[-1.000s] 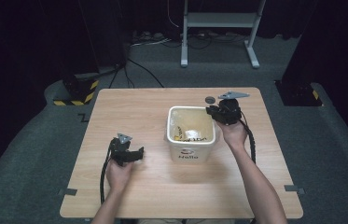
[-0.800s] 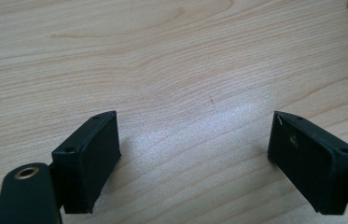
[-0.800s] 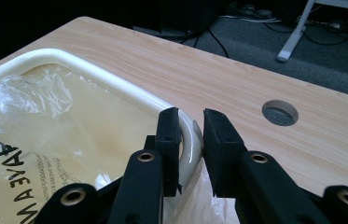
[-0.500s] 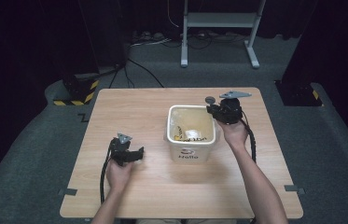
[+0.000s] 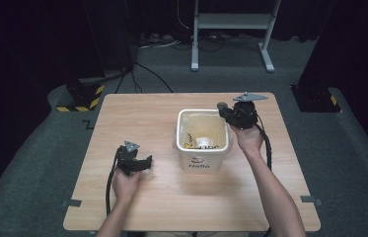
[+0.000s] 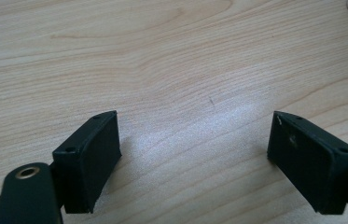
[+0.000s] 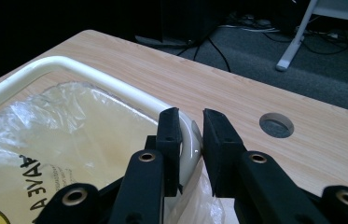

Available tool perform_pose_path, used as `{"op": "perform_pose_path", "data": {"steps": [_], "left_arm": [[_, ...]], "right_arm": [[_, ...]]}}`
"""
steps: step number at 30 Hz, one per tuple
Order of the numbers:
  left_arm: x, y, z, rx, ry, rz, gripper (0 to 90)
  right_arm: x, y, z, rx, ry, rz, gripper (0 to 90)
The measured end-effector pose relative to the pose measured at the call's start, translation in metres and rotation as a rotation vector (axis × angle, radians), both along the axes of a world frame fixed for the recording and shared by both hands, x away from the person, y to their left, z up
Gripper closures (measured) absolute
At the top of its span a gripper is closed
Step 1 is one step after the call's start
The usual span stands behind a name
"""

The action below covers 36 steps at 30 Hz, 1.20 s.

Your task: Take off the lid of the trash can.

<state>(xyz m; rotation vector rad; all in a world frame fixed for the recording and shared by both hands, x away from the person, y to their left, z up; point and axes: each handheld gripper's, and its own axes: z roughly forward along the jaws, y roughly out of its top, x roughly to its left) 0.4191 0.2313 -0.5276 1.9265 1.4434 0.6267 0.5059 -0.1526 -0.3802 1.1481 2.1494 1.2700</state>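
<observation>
A white bin [image 5: 202, 160] with "Hello" on its front stands right of centre on the wooden table [image 5: 137, 113]. A clear yellowish plastic bag [image 5: 203, 129] lines it. My right gripper [image 5: 222, 109] is at the bin's far right corner. In the right gripper view its jaws [image 7: 191, 135] straddle the curved rim [image 7: 69, 67], one inside and one outside, shut on the rim with the bag [image 7: 69, 135] crumpled beneath. My left gripper [image 5: 144, 162] rests low over the table left of the bin, open, with bare wood [image 6: 192, 70] between its pads [image 6: 92, 158].
A round cable hole [image 7: 276, 125] sits in the tabletop beyond the bin's corner. On the grey floor behind the table are a metal stand [image 5: 231, 22], cables and a yellow-black striped block [image 5: 80, 96]. The table's left half and front are bare wood.
</observation>
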Motion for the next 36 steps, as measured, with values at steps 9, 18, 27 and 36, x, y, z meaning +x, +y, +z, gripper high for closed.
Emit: {"op": "perform_pose_path", "data": {"steps": [9, 18, 27, 36], "left_arm": [[0.0, 0.0, 0.0, 0.001, 0.0, 0.0, 17.2], [0.0, 0.0, 0.0, 0.002, 0.0, -0.002, 17.2], [0.0, 0.0, 0.0, 0.0, 0.0, 0.0, 17.2], [0.0, 0.0, 0.0, 0.002, 0.0, -0.002, 17.2]], "right_arm": [[-0.002, -0.002, 0.005, 0.008, -0.011, -0.006, 77.5], [-0.004, -0.008, 0.009, 0.046, -0.008, -0.002, 77.6], [-0.005, -0.011, 0.011, 0.041, -0.003, -0.002, 77.7], [-0.007, -0.017, 0.013, 0.047, 0.001, -0.005, 77.8]]}}
